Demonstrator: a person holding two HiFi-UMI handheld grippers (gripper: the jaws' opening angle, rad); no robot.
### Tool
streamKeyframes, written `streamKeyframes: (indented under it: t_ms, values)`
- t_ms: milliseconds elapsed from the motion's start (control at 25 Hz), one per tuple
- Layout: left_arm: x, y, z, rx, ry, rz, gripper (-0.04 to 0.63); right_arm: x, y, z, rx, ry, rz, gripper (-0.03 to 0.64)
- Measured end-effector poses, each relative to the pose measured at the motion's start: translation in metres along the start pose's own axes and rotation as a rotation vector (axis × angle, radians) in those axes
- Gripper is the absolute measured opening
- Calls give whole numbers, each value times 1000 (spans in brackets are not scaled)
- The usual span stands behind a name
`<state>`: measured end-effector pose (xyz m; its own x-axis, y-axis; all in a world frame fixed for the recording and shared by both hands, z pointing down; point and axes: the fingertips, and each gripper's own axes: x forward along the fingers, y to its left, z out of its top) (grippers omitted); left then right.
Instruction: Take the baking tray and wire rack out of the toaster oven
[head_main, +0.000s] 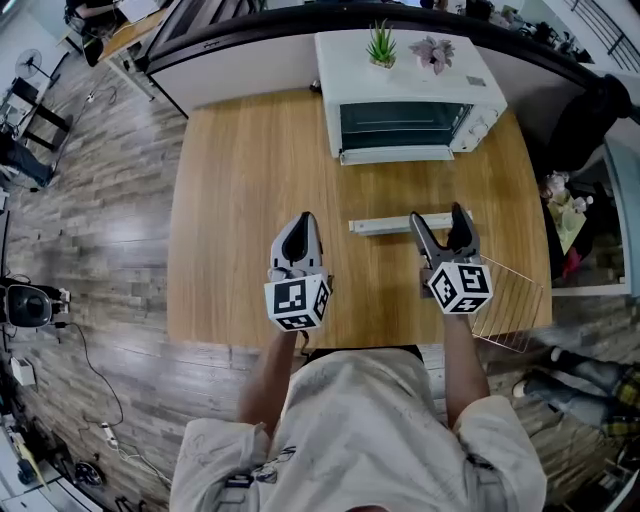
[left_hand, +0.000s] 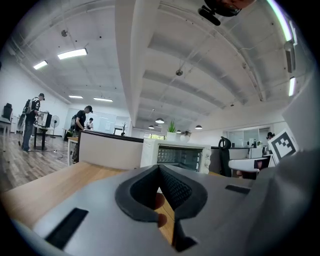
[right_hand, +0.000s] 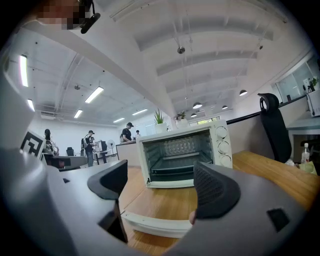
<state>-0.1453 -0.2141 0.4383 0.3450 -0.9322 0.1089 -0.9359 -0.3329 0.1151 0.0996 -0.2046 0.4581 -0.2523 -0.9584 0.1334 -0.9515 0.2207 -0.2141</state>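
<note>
The white toaster oven (head_main: 410, 100) stands at the table's far edge with its door (head_main: 395, 155) folded down. In the right gripper view its cavity (right_hand: 175, 155) shows a dark shelf inside. A long narrow white tray-like piece (head_main: 385, 226) lies on the table in front of the oven, just beyond my right gripper (head_main: 437, 215), which is open and empty. That piece also fills the space below its jaws (right_hand: 155, 225). A wire rack (head_main: 510, 300) lies right of that gripper, overhanging the table's right edge. My left gripper (head_main: 298, 225) is shut on nothing, raised over the table's middle.
The wooden table (head_main: 240, 200) spreads to the left of the oven. Two small potted plants (head_main: 382, 45) sit on the oven's top. A black chair (head_main: 585, 120) and a cluttered shelf (head_main: 565, 215) stand off the right side. People stand far back in the room.
</note>
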Motion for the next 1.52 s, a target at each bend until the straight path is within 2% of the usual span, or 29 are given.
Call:
streamKeyframes:
  t_ms: [320, 920, 1080, 1400, 1520]
  values:
    - [20, 1, 0, -12, 12, 30, 14, 31, -11, 3, -37, 42, 34, 425]
    - [49, 4, -15, 3, 70, 82, 14, 126, -25, -16, -206, 174, 130, 425]
    - [53, 4, -21, 6, 93, 94, 15, 152, -29, -23, -297, 218, 134, 425]
    - [54, 13, -32, 7, 131, 126, 14, 202, -41, -46, -546, 358, 79, 419]
    - [53, 18, -35, 8, 143, 139, 14, 216, -46, -54, -659, 400, 64, 374]
